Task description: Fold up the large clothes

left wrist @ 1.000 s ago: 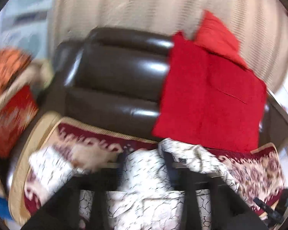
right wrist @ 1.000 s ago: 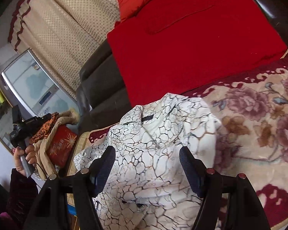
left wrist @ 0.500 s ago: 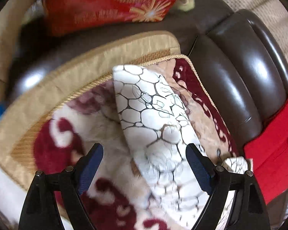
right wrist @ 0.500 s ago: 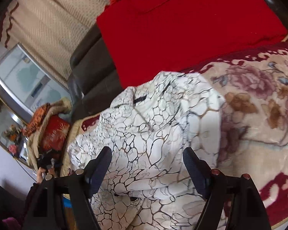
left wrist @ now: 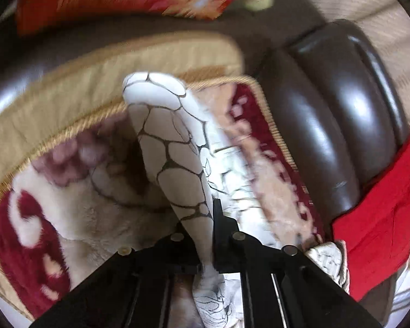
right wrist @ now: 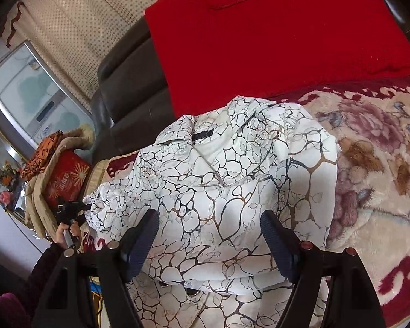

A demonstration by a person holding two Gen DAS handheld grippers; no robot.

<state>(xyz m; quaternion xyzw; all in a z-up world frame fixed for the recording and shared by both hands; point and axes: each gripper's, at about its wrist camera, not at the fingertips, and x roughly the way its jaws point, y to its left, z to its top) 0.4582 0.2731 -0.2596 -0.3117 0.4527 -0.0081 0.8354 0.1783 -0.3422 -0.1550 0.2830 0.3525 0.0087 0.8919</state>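
A white garment with a dark crackle pattern point(right wrist: 232, 186) lies bunched on a floral blanket point(right wrist: 374, 169) over a dark leather sofa. In the left wrist view my left gripper point(left wrist: 205, 235) is shut on one sleeve point(left wrist: 172, 142) of this garment, which runs out ahead of the jaws toward the blanket's corner. My right gripper point(right wrist: 209, 235) is open just above the body of the garment, its jaws wide apart and holding nothing. The left gripper also shows small in the right wrist view point(right wrist: 71, 210), at the garment's left end.
A red cloth point(right wrist: 273, 41) hangs over the sofa back point(left wrist: 336, 125). A red printed bag point(right wrist: 65, 180) and an orange patterned bundle point(right wrist: 45, 150) sit on the sofa's left arm. A beige mat edge point(left wrist: 95, 82) borders the blanket. Curtains hang behind.
My left gripper has closed on the sleeve that lay between its open jaws half a second ago. My right gripper stays open over the garment, shifted only slightly.
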